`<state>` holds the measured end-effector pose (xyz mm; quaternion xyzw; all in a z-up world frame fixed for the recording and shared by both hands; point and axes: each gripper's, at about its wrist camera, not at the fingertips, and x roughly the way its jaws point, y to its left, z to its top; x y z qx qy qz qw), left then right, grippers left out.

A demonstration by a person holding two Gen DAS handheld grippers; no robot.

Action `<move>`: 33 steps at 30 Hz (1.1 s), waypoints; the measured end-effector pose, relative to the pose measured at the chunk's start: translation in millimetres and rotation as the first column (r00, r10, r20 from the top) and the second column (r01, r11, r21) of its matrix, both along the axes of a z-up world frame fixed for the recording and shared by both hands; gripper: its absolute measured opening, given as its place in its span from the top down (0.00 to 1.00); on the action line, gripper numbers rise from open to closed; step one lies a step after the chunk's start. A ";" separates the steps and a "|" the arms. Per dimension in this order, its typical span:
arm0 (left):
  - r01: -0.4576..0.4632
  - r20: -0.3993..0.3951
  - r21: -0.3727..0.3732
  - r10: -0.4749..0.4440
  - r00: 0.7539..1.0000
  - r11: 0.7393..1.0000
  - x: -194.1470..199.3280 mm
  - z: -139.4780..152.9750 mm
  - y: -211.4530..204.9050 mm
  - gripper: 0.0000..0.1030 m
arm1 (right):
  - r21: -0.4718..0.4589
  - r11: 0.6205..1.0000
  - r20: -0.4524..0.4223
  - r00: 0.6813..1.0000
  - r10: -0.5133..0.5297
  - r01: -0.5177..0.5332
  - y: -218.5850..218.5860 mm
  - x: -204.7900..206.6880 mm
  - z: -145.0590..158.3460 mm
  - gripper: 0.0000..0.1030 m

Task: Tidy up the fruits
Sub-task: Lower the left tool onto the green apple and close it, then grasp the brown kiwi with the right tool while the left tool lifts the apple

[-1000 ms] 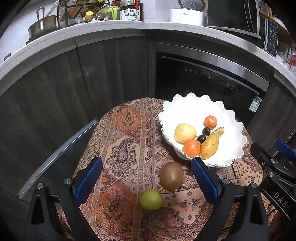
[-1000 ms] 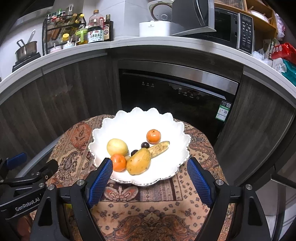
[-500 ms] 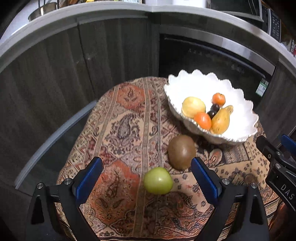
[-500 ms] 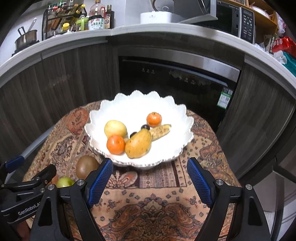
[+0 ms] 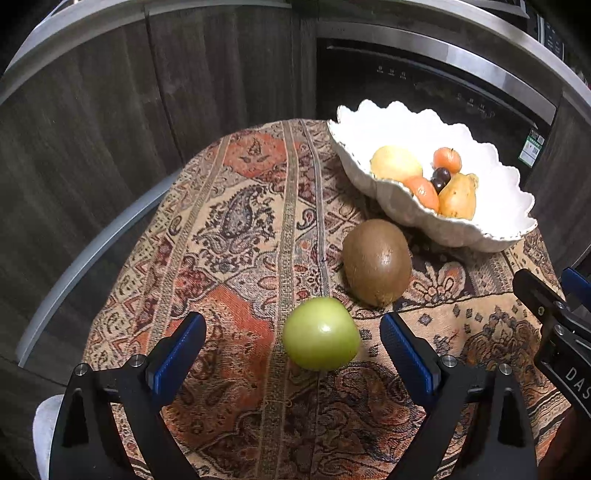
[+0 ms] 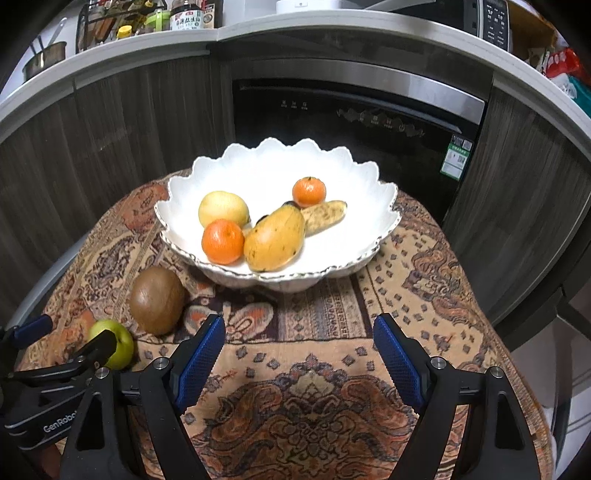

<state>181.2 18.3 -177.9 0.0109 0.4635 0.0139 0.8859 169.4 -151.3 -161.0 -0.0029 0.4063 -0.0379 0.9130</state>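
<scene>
— How's the light?
— Dim kitchen, lit from above: the white bowl (image 6: 275, 177) glows, and the green apple (image 5: 320, 334) carries a small highlight.
— Sharpness?
— Crisp at centre. Fisheye bends the countertop (image 6: 332, 27), corners go black, cabinets (image 5: 92, 122) smear slightly.

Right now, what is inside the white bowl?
The white bowl holds a yellow apple, two oranges, a mango, a banana and dark grapes, largely hidden behind the mango.
</scene>
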 end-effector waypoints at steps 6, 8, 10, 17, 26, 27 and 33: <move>0.005 -0.021 -0.001 -0.005 1.000 1.000 6.1 -13.7 -2.3 0.12 | -0.001 1.000 -0.018 1.000 0.001 -0.001 0.7 3.4 -9.5 0.20; 0.006 -0.028 -0.004 -0.006 1.000 1.000 7.8 -17.8 -2.6 0.19 | 0.000 1.000 -0.026 1.000 0.000 0.000 0.8 4.5 -13.2 0.20; 0.008 -0.040 -0.011 -0.008 0.999 1.000 10.1 -22.4 -3.2 0.22 | 0.002 1.000 -0.035 0.999 0.001 -0.001 1.4 5.9 -17.1 0.20; 0.030 -0.060 -0.056 -0.034 0.998 0.998 16.2 -30.6 -5.3 0.41 | 0.007 1.000 -0.050 0.999 0.002 -0.002 1.4 9.7 -25.0 0.19; 0.050 -0.057 -0.083 -0.055 0.997 0.995 15.8 -30.5 -7.1 0.53 | 0.018 1.000 -0.053 0.999 -0.006 0.007 -1.4 11.0 -25.7 0.19; 0.045 -0.056 -0.081 -0.050 0.997 0.996 15.4 -29.6 -5.4 0.53 | 0.017 1.000 -0.051 0.999 -0.003 0.004 -0.2 10.7 -24.8 0.19; 0.018 -0.041 -0.069 -0.021 0.999 0.997 9.6 -19.2 13.7 0.53 | 0.010 1.000 -0.033 0.999 0.025 -0.024 13.1 10.3 -17.7 0.19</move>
